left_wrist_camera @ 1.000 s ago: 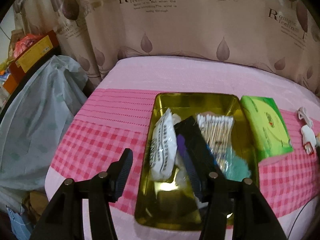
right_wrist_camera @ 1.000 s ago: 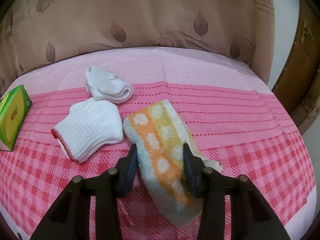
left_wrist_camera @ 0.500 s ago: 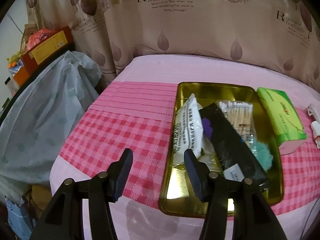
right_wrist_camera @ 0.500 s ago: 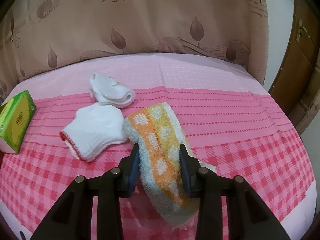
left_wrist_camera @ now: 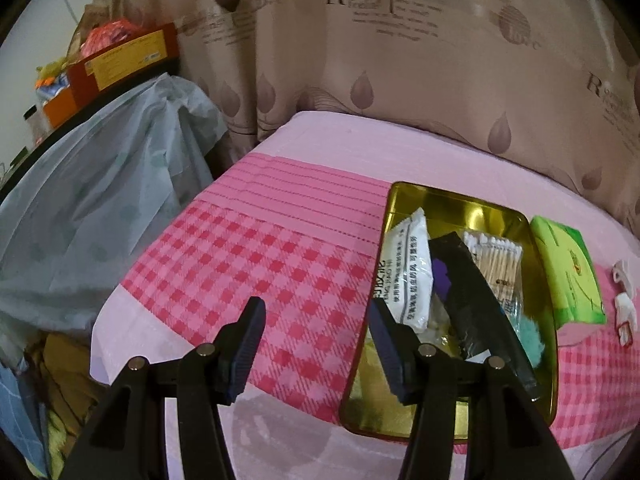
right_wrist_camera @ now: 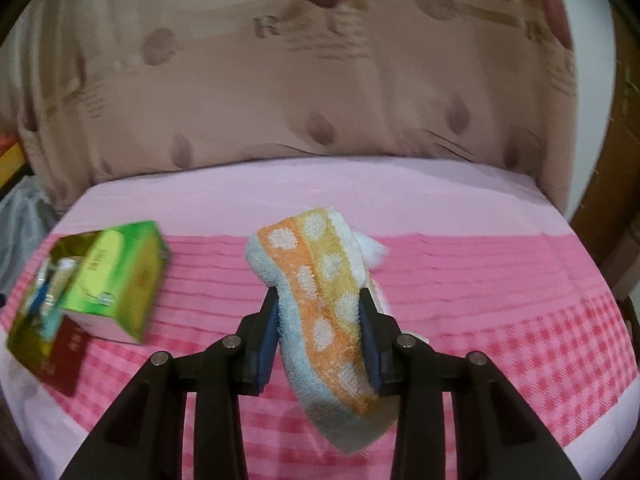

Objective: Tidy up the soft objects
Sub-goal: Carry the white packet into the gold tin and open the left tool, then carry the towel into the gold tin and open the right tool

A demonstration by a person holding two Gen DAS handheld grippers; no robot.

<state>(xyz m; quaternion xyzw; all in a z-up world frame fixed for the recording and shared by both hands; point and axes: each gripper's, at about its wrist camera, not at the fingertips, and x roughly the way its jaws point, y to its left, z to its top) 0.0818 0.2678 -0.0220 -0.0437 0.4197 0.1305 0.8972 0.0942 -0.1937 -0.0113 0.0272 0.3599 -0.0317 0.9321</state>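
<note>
The left wrist view shows the left gripper [left_wrist_camera: 316, 316] spread wide and empty over the pink checked cloth [left_wrist_camera: 248, 264], beside a gold tray [left_wrist_camera: 452, 200] of packets and cotton swabs [left_wrist_camera: 498, 258]. Only the right wrist view shows the right gripper [right_wrist_camera: 318, 312] clenched on the dotted orange towel [right_wrist_camera: 320, 300], lifted off the cloth; a green tissue pack [right_wrist_camera: 120, 276] lies left.

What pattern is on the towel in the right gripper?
Orange and yellow stripes with white dots, pale blue edge; the towel shows best in the right wrist view.
</note>
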